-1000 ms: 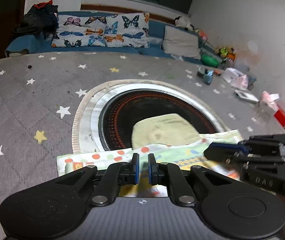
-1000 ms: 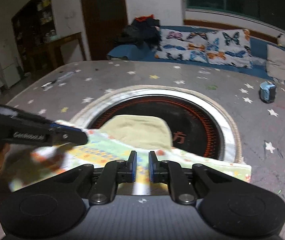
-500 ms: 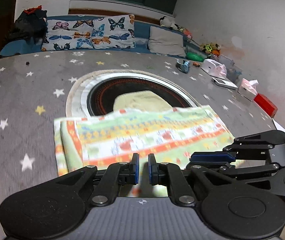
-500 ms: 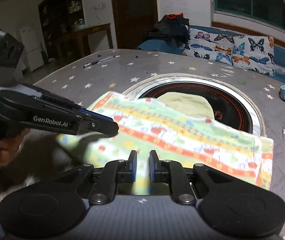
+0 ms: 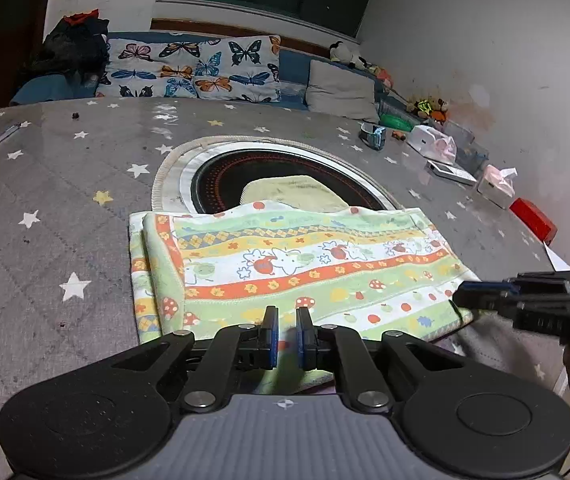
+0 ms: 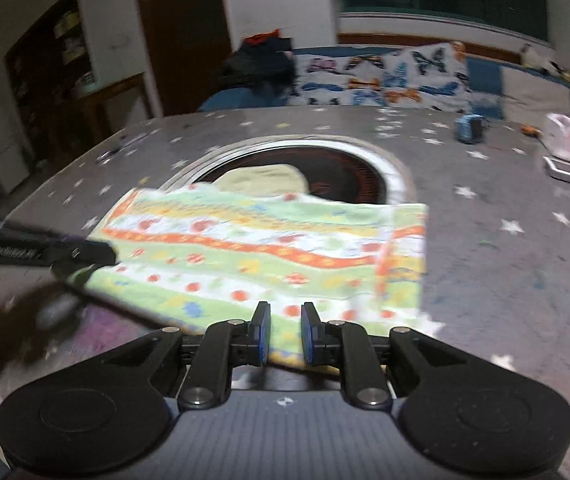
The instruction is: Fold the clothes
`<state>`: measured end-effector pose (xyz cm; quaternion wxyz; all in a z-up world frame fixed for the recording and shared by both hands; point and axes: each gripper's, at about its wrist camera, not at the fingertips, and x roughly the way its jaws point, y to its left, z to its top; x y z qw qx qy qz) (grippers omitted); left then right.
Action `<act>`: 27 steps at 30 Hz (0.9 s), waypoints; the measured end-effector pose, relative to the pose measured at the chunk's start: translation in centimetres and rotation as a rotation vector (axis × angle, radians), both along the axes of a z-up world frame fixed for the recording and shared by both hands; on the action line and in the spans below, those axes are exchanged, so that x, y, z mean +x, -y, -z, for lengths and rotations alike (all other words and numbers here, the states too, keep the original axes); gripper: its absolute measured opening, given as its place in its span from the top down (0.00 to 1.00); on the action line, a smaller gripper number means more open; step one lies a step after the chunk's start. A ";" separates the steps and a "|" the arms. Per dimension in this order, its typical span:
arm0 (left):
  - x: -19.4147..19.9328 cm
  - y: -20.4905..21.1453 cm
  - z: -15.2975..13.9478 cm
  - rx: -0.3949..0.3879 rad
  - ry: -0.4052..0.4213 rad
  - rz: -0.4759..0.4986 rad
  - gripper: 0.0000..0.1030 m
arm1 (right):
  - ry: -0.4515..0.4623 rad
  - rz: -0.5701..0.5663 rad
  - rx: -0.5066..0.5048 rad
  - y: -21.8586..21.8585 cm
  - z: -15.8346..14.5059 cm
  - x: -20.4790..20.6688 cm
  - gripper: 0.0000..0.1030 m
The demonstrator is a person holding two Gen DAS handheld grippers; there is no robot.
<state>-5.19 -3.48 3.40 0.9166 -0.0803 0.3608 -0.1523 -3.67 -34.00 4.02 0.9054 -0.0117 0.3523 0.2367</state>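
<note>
A green, yellow and orange patterned towel (image 5: 297,268) lies folded on the grey star-print table; it also shows in the right wrist view (image 6: 269,256). My left gripper (image 5: 285,338) holds the towel's near edge between narrowly spaced fingers. My right gripper (image 6: 285,334) has its jaws a little wider, with the near edge of the towel in the gap. Each gripper appears in the other's view, at the towel's near corners: the right one (image 5: 485,294) and the left one (image 6: 81,256).
A pale yellow cloth (image 5: 293,194) lies on a round black hob (image 5: 225,176) behind the towel. A blue tape measure (image 5: 373,136), tissue boxes (image 5: 497,184) and a red box (image 5: 533,220) sit at the right. Butterfly pillows (image 5: 193,68) lie beyond the table.
Both grippers pulled back toward me and the towel now lies flatter and more spread out. The right gripper's jaws have parted slightly.
</note>
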 end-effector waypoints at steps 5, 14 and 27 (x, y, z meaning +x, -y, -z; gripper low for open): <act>0.2 -0.3 0.3 -0.002 -0.014 -0.029 0.90 | 0.027 0.038 0.004 0.9 -0.2 1.6 0.83; -0.2 -2.7 0.3 -0.021 -0.026 -0.096 0.90 | 0.023 0.065 -0.021 1.1 -0.1 2.4 0.88; -0.5 -5.4 0.5 -0.036 -0.049 -0.159 0.90 | 0.122 -0.343 -0.105 -9.6 -2.7 -0.7 0.68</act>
